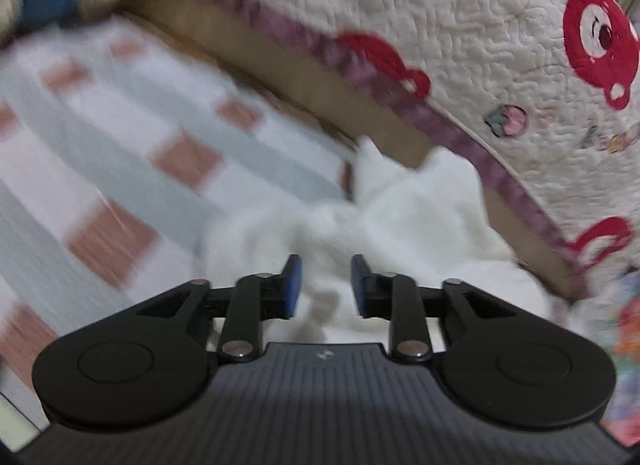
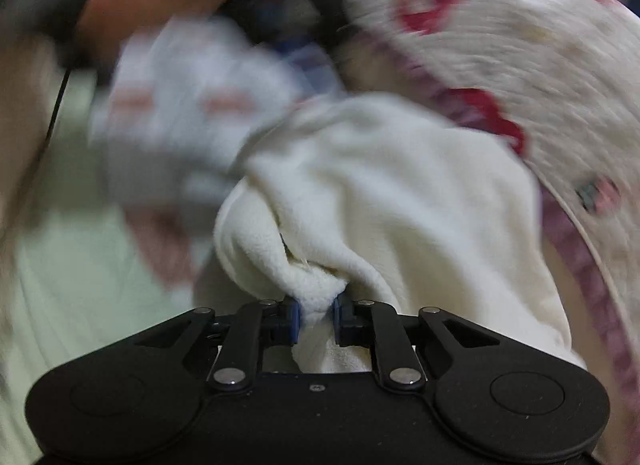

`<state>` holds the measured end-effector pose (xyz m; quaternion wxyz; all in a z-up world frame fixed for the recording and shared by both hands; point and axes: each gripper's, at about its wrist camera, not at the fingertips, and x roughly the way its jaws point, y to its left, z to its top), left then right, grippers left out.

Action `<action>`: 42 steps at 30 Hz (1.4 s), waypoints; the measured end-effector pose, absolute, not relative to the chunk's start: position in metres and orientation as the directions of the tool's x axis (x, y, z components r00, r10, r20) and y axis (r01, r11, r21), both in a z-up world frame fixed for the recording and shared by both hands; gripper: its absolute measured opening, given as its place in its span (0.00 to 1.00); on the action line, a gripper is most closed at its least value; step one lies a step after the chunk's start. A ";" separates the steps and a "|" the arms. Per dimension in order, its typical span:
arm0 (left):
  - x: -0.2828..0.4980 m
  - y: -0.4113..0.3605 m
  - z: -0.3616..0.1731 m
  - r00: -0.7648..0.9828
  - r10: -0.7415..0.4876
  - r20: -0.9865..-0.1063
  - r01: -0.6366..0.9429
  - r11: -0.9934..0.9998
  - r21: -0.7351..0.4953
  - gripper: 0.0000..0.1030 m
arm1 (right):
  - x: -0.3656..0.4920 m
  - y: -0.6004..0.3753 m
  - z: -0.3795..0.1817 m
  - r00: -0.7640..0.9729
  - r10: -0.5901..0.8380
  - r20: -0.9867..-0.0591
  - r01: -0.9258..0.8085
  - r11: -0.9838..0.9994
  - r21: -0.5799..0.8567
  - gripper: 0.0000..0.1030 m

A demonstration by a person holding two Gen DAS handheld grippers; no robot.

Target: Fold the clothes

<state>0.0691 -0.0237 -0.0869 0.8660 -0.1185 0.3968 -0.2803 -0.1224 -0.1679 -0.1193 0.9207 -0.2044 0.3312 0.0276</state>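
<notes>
A home bedroom: cartoon-print quilt, checked bedsheet.

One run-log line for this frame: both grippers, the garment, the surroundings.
left gripper: open, over white fleece garment | right gripper: shut on white fleece garment | checked cloth beside | bear-print quilt behind | blurred

A cream-white fleece garment lies bunched in soft folds, one gathered tip pinched between blue gripper pads. It rests crumpled on a white, pale-green and brick-red checked cloth, near the mattress edge under a quilt's purple border.
</notes>
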 end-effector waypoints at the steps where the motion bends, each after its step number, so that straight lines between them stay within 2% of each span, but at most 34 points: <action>1: 0.065 -0.024 -0.082 0.566 -0.564 -0.601 0.408 0.825 -0.390 0.40 | -0.127 -0.179 -0.103 0.800 -0.101 -0.591 -0.128 0.934 -0.333 0.14; 4: 0.055 -0.030 -0.068 0.616 -0.574 -0.539 0.480 0.817 -0.320 0.46 | -0.143 -0.225 -0.053 0.841 -0.144 -0.522 0.047 0.980 -0.195 0.14; 8: 0.042 -0.046 -0.062 0.558 -0.633 -0.537 0.594 0.756 -0.275 0.51 | -0.164 -0.285 -0.013 0.849 -0.242 -0.470 0.240 0.969 -0.066 0.13; 11: 0.024 -0.056 -0.054 0.455 -0.724 -0.518 0.701 0.650 -0.293 0.55 | -0.173 -0.314 -0.005 0.845 -0.300 -0.442 0.317 0.948 -0.037 0.14; 13: 0.003 -0.065 -0.046 0.403 -0.784 -0.472 0.783 0.562 -0.265 0.59 | -0.176 -0.319 -0.007 0.857 -0.276 -0.435 0.314 0.949 0.016 0.14; 14: -0.010 -0.072 -0.046 0.392 -0.795 -0.463 0.819 0.530 -0.219 0.62 | -0.177 -0.321 -0.008 0.863 -0.265 -0.431 0.312 0.949 0.042 0.14; 16: -0.037 -0.086 -0.047 0.367 -0.814 -0.451 0.878 0.463 -0.121 0.78 | -0.180 -0.326 -0.010 0.874 -0.241 -0.422 0.307 0.947 0.095 0.14; 18: -0.064 -0.099 -0.048 0.340 -0.830 -0.442 0.921 0.388 -0.020 0.89 | -0.183 -0.331 -0.011 0.885 -0.218 -0.412 0.300 0.942 0.147 0.14; 19: -0.078 -0.106 -0.048 0.326 -0.838 -0.439 0.937 0.348 0.031 0.94 | -0.185 -0.334 -0.012 0.890 -0.207 -0.406 0.297 0.939 0.172 0.14; 21: -0.105 -0.120 -0.049 0.296 -0.851 -0.435 0.955 0.264 0.133 0.94 | -0.188 -0.339 -0.014 0.900 -0.184 -0.394 0.289 0.931 0.224 0.14; 25: -0.115 -0.155 -0.078 0.476 -0.715 -0.512 0.876 0.335 0.348 0.94 | -0.192 -0.341 -0.009 0.922 -0.140 -0.361 0.251 0.927 0.280 0.14; 27: -0.103 -0.163 -0.092 0.555 -0.649 -0.520 0.831 0.403 0.383 0.94 | -0.193 -0.343 -0.006 0.923 -0.146 -0.357 0.255 0.925 0.281 0.14; 29: -0.079 -0.164 -0.094 0.595 -0.599 -0.536 0.802 0.483 0.352 0.93 | -0.194 -0.348 -0.003 0.920 -0.158 -0.358 0.268 0.921 0.283 0.14; 30: -0.066 -0.164 -0.094 0.613 -0.573 -0.544 0.785 0.522 0.335 0.88 | -0.192 -0.353 -0.002 0.917 -0.165 -0.363 0.276 0.920 0.278 0.14; 33: -0.023 -0.169 -0.096 0.684 -0.487 -0.543 0.701 0.647 0.302 0.61 | -0.178 -0.371 0.001 0.898 -0.197 -0.394 0.307 0.921 0.240 0.13; 35: 0.005 -0.176 -0.098 0.734 -0.439 -0.518 0.630 0.724 0.280 0.51 | -0.161 -0.390 0.001 0.876 -0.226 -0.426 0.347 0.909 0.230 0.14; 37: 0.036 -0.174 -0.090 0.763 -0.428 -0.484 0.589 0.769 0.249 0.29 | -0.141 -0.408 -0.002 0.852 -0.239 -0.466 0.370 0.905 0.212 0.17; 39: 0.059 -0.172 -0.088 0.726 -0.468 -0.504 0.605 0.784 0.143 0.21 | -0.123 -0.421 -0.010 0.836 -0.239 -0.494 0.369 0.911 0.184 0.24; 40: 0.070 -0.171 -0.086 0.705 -0.490 -0.512 0.610 0.787 0.088 0.17 | -0.117 -0.426 -0.016 0.829 -0.232 -0.509 0.366 0.913 0.179 0.34; 42: 0.082 -0.165 -0.088 0.670 -0.533 -0.516 0.627 0.779 0.008 0.15 | -0.111 -0.434 -0.031 0.804 -0.218 -0.553 0.374 0.909 0.186 0.45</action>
